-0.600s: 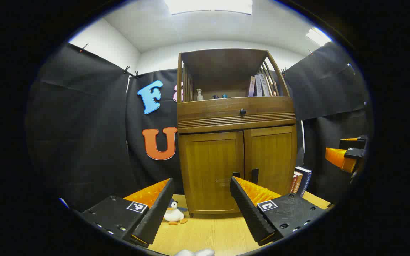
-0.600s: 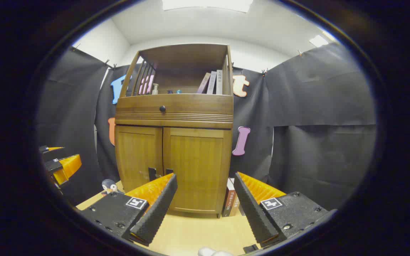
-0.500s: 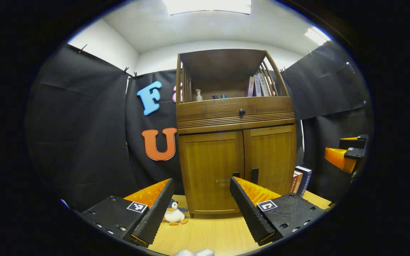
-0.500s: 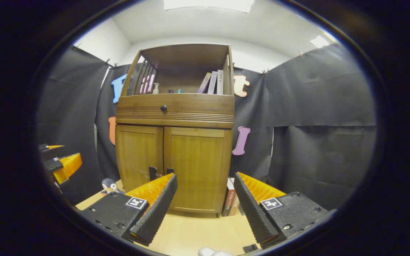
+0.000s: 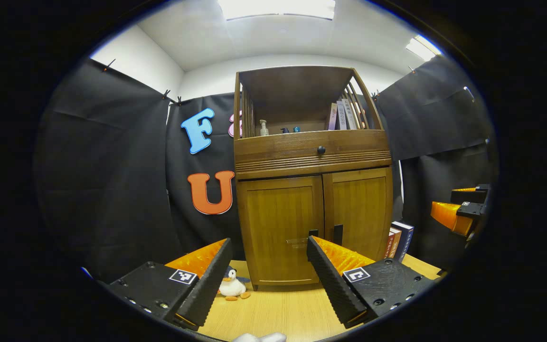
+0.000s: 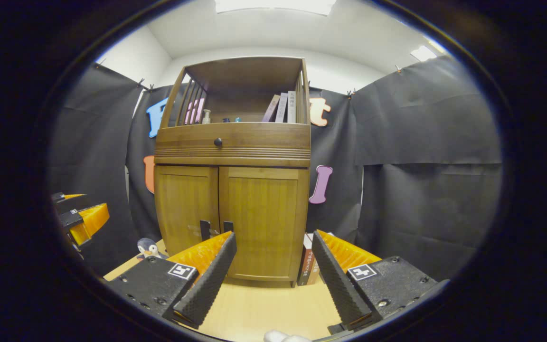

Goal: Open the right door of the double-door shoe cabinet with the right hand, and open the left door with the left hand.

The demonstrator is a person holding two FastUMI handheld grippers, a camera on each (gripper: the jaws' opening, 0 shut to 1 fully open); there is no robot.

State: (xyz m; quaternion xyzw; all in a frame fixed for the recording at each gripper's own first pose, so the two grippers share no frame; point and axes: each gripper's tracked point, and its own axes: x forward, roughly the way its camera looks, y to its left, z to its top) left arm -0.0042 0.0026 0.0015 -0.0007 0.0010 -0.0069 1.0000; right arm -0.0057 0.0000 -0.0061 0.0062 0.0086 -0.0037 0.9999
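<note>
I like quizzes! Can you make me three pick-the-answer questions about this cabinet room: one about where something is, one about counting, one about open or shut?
1. Where is the toy penguin?
A on the top shelf
B on the floor left of the shoe cabinet
C inside a drawer

2. How many black handles are on the doors?
A two
B four
C none

3. The left door and right door are
A both wide open
B one open
C both shut

Answers: B, it sits by the cabinet's foot; A, one per door; C, both doors lie flush.
</note>
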